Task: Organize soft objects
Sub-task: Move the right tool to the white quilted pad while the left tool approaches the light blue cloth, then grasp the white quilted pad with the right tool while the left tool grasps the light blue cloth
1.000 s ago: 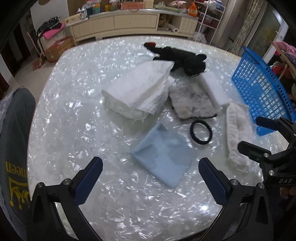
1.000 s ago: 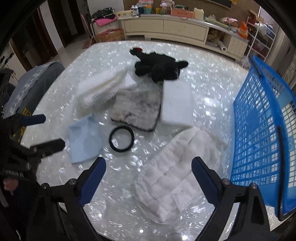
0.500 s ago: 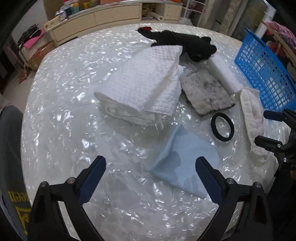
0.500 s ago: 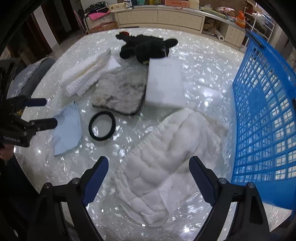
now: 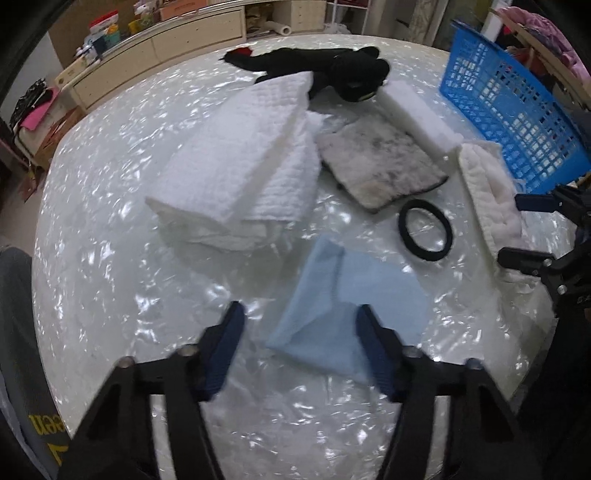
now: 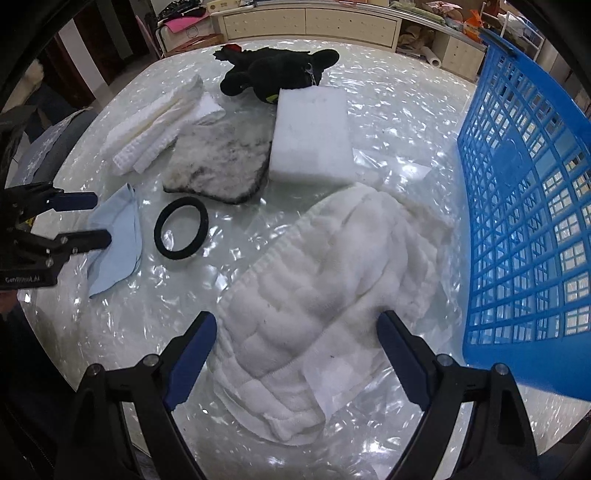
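Observation:
A light blue cloth [image 5: 354, 295] lies on the shiny white table [image 5: 110, 240]. My left gripper [image 5: 299, 325] hangs over the cloth's near corner. Its jaws are closing with the cloth between them, and the left pad is still clear of the fabric. My right gripper [image 6: 295, 328] stands open, straddling a white quilted cloth [image 6: 332, 266] just above it. Further back lie a folded white waffle towel [image 5: 240, 162], a grey furry pad [image 5: 380, 162], a white sponge block [image 6: 312, 136], a black plush toy [image 6: 273, 70] and a black hair band [image 6: 181, 255].
A blue plastic basket [image 6: 524, 206] stands tipped at the table's right edge, close to the quilted cloth. A chair back with a grey cover [image 5: 14, 332] is at the table's left side. Low cabinets [image 6: 310, 26] stand beyond the table.
Both grippers have come down closer to the table. The left jaws have narrowed from wide open around the blue cloth's corner. The right jaws stay wide over the quilted cloth.

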